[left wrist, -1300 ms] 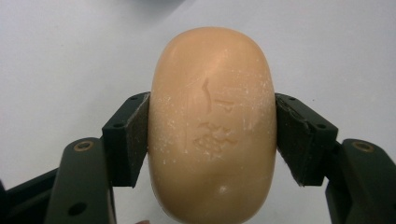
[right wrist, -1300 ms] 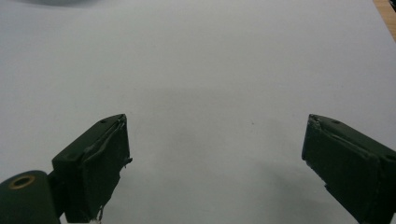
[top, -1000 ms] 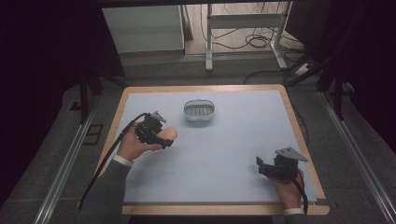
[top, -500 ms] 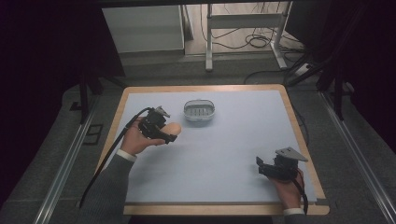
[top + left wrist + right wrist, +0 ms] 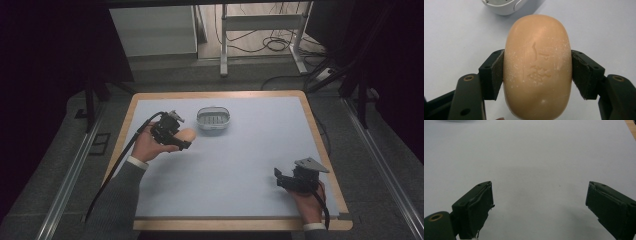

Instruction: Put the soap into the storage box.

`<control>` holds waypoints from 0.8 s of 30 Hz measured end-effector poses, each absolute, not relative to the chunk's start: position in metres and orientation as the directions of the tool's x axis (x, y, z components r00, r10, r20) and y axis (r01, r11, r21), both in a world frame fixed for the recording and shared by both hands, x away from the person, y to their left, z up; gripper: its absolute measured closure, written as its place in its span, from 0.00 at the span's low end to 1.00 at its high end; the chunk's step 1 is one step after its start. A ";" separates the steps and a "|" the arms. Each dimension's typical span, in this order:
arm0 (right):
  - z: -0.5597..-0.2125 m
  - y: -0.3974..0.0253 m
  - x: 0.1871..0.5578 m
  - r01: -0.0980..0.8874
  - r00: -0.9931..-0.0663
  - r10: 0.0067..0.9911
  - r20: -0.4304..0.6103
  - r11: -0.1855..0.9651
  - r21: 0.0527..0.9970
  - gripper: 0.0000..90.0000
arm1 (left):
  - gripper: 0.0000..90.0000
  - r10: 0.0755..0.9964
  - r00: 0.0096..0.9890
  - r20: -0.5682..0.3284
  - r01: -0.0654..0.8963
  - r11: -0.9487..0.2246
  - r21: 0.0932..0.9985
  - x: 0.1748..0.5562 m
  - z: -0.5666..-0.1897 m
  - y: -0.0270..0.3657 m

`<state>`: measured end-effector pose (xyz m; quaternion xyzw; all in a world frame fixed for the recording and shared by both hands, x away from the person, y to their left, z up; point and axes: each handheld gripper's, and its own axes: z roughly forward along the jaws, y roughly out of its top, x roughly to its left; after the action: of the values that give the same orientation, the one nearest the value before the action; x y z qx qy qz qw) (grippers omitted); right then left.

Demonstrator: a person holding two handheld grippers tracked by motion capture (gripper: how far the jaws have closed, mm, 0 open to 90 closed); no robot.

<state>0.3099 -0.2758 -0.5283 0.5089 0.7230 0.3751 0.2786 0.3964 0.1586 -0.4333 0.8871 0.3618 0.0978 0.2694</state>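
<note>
The left hand-held gripper (image 5: 176,136) is clenched on a tan bar of soap (image 5: 537,67), its two black pads pressing the bar's long sides, and over the last second it has carried the soap from the left part of the counter (image 5: 240,165) forward and to the right, so the bar now hangs just beside the white soap dish (image 5: 213,119) rather than well short of it. That shift suggests the carry is nearly over and the step in hand is placing the soap into the dish; in the left gripper view the dish's rim (image 5: 504,6) sits just beyond the bar's far end. The right hand-held gripper (image 5: 290,179) has stayed put near the counter's front right corner, jaws spread wide and grasping nothing, with bare surface between them. The counter is a pale blue-grey sheet framed by a light wooden edge (image 5: 127,125). Beyond it the room is dim, with a grey floor, cables (image 5: 270,45) and the metal legs of a stand (image 5: 260,22)
</note>
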 end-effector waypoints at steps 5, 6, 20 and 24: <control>-0.528 -0.276 0.310 0.528 -0.326 0.945 -0.020 0.200 0.825 0.09 | 0.36 0.691 0.723 -0.025 0.587 -0.594 0.550 0.400 -0.432 0.156; -0.528 -0.276 0.310 0.528 -0.326 0.945 -0.021 0.200 0.825 0.09 | 0.36 0.691 0.722 -0.025 0.588 -0.595 0.547 0.401 -0.432 0.156; -0.528 -0.276 0.310 0.528 -0.325 0.945 -0.021 0.200 0.825 0.09 | 0.36 0.685 0.727 -0.041 0.590 -0.594 0.547 0.412 -0.429 0.152; -0.528 -0.275 0.310 0.530 -0.324 0.946 -0.020 0.199 0.824 0.09 | 0.36 0.686 0.727 -0.033 0.588 -0.598 0.545 0.415 -0.427 0.150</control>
<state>0.3100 -0.2755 -0.5283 0.5104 0.7227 0.3741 0.2780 0.4155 0.1502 -0.4274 0.8892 0.3582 0.0901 0.2699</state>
